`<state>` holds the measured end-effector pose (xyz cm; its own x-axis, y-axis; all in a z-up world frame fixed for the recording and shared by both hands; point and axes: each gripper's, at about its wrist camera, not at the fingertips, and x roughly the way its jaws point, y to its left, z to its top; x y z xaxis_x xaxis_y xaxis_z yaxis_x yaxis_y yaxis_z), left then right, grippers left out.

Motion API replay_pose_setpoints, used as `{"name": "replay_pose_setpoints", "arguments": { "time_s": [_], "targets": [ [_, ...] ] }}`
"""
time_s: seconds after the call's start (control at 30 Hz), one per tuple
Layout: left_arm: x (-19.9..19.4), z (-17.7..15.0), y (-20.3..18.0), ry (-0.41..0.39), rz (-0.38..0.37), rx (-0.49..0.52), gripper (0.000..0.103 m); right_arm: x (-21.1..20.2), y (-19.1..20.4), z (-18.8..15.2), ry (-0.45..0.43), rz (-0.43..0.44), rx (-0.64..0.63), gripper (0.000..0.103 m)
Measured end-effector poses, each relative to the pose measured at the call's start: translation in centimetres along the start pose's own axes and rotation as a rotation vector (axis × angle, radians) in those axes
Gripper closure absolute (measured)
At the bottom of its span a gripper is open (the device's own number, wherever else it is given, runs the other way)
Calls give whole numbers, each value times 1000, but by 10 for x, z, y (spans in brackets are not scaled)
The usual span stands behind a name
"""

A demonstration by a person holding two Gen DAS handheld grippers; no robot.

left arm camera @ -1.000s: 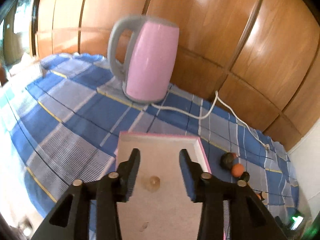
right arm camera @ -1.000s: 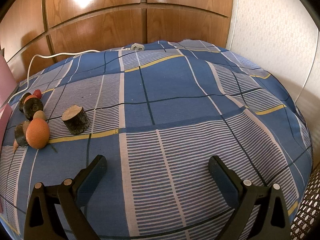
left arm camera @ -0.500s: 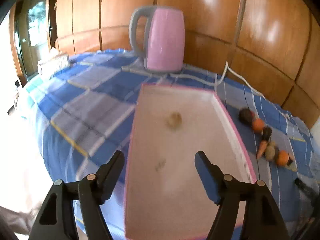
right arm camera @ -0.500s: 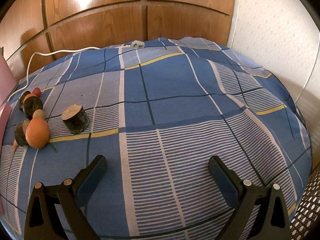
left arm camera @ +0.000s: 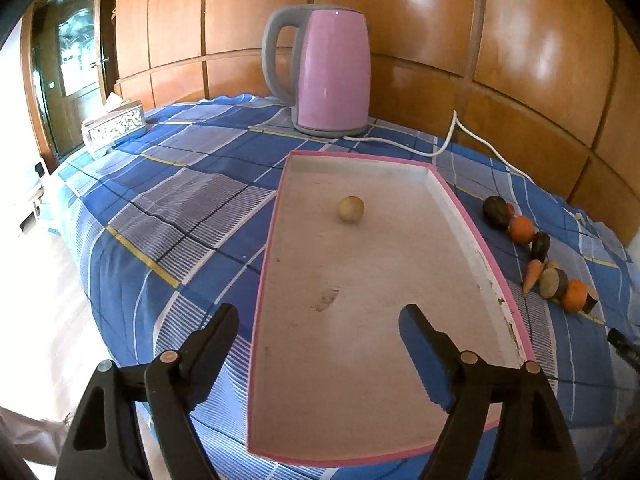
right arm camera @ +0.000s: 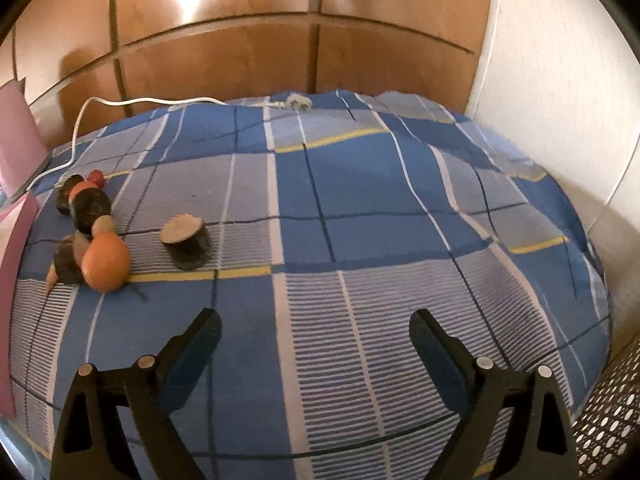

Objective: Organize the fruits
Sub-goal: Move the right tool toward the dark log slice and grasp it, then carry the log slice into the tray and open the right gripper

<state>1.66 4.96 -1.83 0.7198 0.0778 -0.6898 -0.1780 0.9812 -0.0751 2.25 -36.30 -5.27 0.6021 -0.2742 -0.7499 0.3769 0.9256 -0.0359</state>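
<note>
- Fruits [right arm camera: 90, 232] cluster on the bench at ten o'clock from the right claw [right arm camera: 316, 336], nearer than the left claw [left arm camera: 320, 332].
- Both claws released, jaws just moving.
- One pale, possibly fruit, ball [left arm camera: 351, 209] sits in the tray [left arm camera: 472, 232].

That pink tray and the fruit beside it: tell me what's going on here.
A person is sorting fruit with a hand-held gripper in each hand. The left hand-held gripper hangs open over the near end of the pink tray; its jaws have just been opening, with nothing between them. One pale round fruit lies in the tray. The rest, including an orange and a dark cut piece, sit on the checked cloth beside the tray. The right hand-held gripper is open and empty above the cloth.
</note>
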Motion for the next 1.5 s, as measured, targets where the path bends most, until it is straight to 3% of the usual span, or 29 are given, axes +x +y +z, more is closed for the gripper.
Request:
{"name": "replay_pose_setpoints", "arguments": {
  "time_s": [0.1, 0.27, 0.33, 0.5, 0.83, 1.17, 1.2, 1.23, 1.3, 1.5],
  "targets": [
    [0, -1, 2, 3, -1, -8, 18, -6, 6, 4, -19, 10, -19, 7],
    [-1, -1, 1, -1, -2, -8, 16, -5, 10, 11, 4, 87, -2, 20],
    [-2, -2, 1, -7, -6, -4, 15, -3, 9, 13, 16, 107, 4, 31],
    [-2, -2, -3, -9, -17, 6, 15, 1, 12, 15, 39, 147, -6, 41],
    [-3, -2, -5, -15, -34, 7, 13, -1, 37, 31, 41, 218, -53, 45],
    [-3, -2, -6, -11, -36, 11, 13, 24, 56, 47, 73, 209, -76, 45],
    [-3, -3, -6, -10, -36, 11, 13, 27, 58, 47, 75, 198, -88, 48],
    [-3, -3, -7, -9, -36, 11, 13, 30, 60, 47, 77, 193, -98, 60],
    [-3, -3, -7, -11, -35, 12, 13, 38, 62, 46, 102, 202, -107, 70],
    [-2, -4, -12, -8, -35, 21, 13, 23, 69, 38, 36, 148, -191, 70]
  ]
}}
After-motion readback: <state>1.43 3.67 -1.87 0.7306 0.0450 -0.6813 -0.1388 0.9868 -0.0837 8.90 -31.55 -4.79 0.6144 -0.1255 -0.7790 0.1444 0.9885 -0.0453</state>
